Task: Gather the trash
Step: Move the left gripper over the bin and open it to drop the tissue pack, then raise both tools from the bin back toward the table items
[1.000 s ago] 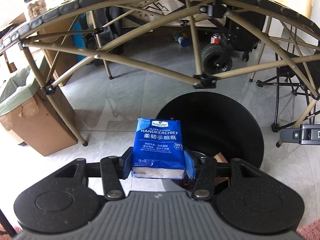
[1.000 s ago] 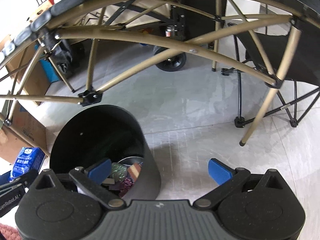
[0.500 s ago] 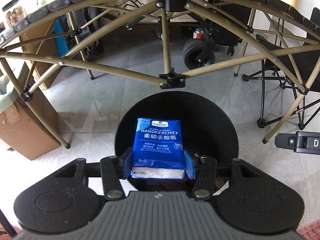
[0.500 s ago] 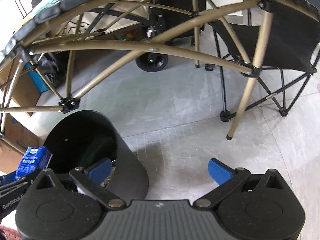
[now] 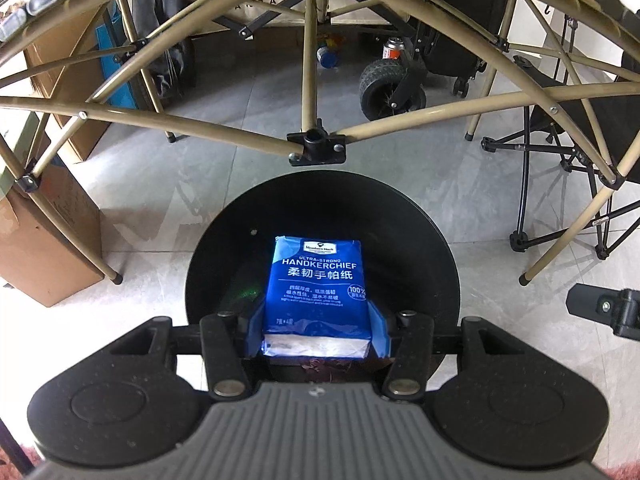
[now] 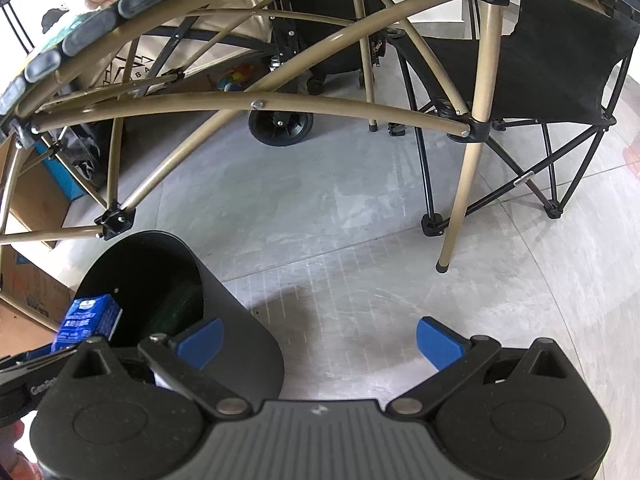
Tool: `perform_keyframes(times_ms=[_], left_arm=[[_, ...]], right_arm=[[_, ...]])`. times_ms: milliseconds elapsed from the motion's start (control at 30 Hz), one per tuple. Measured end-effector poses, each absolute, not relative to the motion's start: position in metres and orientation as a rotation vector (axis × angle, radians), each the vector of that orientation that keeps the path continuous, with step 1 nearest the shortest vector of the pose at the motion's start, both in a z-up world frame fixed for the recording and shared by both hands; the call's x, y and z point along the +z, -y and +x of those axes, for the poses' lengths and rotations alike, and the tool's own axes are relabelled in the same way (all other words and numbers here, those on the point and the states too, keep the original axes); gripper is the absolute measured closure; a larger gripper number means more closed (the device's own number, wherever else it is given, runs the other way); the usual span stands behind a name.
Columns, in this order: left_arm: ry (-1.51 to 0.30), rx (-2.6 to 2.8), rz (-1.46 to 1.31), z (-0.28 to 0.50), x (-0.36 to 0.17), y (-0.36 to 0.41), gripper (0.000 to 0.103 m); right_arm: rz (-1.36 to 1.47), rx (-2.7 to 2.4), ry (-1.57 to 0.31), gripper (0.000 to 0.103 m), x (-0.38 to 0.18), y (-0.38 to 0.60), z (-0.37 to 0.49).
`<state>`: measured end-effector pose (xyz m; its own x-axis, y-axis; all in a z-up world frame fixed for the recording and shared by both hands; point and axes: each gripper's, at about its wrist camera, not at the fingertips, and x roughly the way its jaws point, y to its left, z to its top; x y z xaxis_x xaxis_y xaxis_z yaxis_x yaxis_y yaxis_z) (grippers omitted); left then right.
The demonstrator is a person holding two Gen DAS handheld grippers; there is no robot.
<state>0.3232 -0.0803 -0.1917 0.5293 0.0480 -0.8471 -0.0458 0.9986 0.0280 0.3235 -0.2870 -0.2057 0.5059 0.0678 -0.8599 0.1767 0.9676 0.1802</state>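
Left gripper (image 5: 318,330) clamped tissue pack (image 5: 318,292), held over bin (image 5: 424,224) mouth, clear of rim, ready for drop. Right gripper (image 6: 320,338) spread wide, empty, beside bin's right wall, out of way.

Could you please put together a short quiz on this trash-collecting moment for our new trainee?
1. True or false: the left gripper is shut on the blue handkerchief pack.
2. What lies directly below the pack in the left wrist view? A) cardboard box B) black bin C) folding chair
3. Fill in: the right gripper is ____ and holds nothing.

Key
1. True: both pads press the pack's sides.
2. B: the black bin opens beneath it; the cardboard box stands off to the side.
3. open
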Motion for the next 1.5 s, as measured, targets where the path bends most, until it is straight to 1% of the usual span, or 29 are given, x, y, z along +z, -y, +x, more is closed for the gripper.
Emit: perform_keyframes(times_ms=[200, 300, 333, 367, 400, 433, 467, 1200, 1500], left_arm=[[-1.024, 0.059, -0.007, 0.327, -0.195, 0.083, 0.051], [-1.031, 0.058, -0.017, 0.329, -0.194, 0.083, 0.049], [-1.028, 0.053, -0.025, 0.328, -0.193, 0.082, 0.04], [-1.025, 0.052, -0.034, 0.328, -0.192, 0.081, 0.023], [-1.019, 0.054, -0.041, 0.327, -0.191, 0.081, 0.015], [-1.014, 0.061, -0.047, 0.327, -0.189, 0.081, 0.002], [-1.006, 0.073, -0.051, 0.326, -0.187, 0.081, 0.0], [-1.002, 0.082, -0.047, 0.323, -0.182, 0.078, 0.0], [-0.955, 0.063, -0.064, 0.315, -0.166, 0.075, 0.0]], right_arm=[[0.265, -0.081, -1.046, 0.0, -0.207, 0.292, 0.323], [0.266, -0.084, -1.047, 0.0, -0.208, 0.293, 0.323], [0.266, -0.083, -1.048, 0.0, -0.208, 0.293, 0.323], [0.266, -0.083, -1.048, 0.0, -0.208, 0.293, 0.323], [0.266, -0.083, -1.048, 0.0, -0.208, 0.293, 0.323], [0.266, -0.083, -1.048, 0.0, -0.208, 0.293, 0.323], [0.266, -0.083, -1.048, 0.0, -0.208, 0.293, 0.323], [0.264, -0.081, -1.045, 0.0, -0.208, 0.292, 0.323], [0.259, -0.058, -1.025, 0.0, -0.197, 0.289, 0.32]])
